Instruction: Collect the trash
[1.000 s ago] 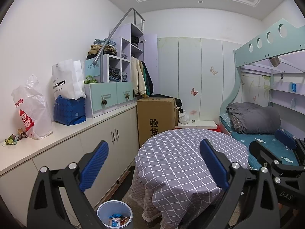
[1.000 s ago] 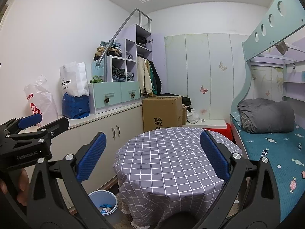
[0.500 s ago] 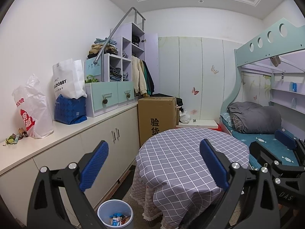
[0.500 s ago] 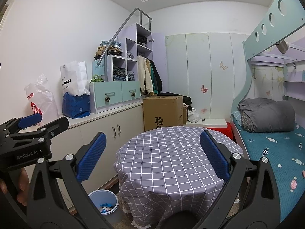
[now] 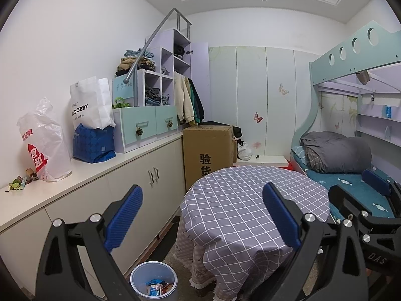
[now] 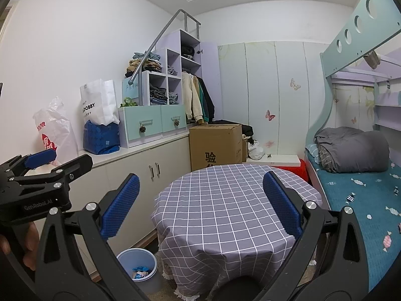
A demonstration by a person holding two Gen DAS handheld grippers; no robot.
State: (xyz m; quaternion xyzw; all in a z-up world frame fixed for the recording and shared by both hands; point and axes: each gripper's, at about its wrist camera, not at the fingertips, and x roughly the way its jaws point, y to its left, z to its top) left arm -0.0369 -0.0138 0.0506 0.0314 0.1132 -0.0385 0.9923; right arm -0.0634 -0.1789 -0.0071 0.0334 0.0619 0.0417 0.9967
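Nothing shifted; both views steady. Left claw wide, empty; right claw wide, empty, above table.

We see a round table draped in a grey checked cloth at centre. Left of it, on the floor against the long white cabinet, stands a pale blue plastic bin holding wrappers. Behind the table sits a brown cardboard box; right lies the teal bunk bed.
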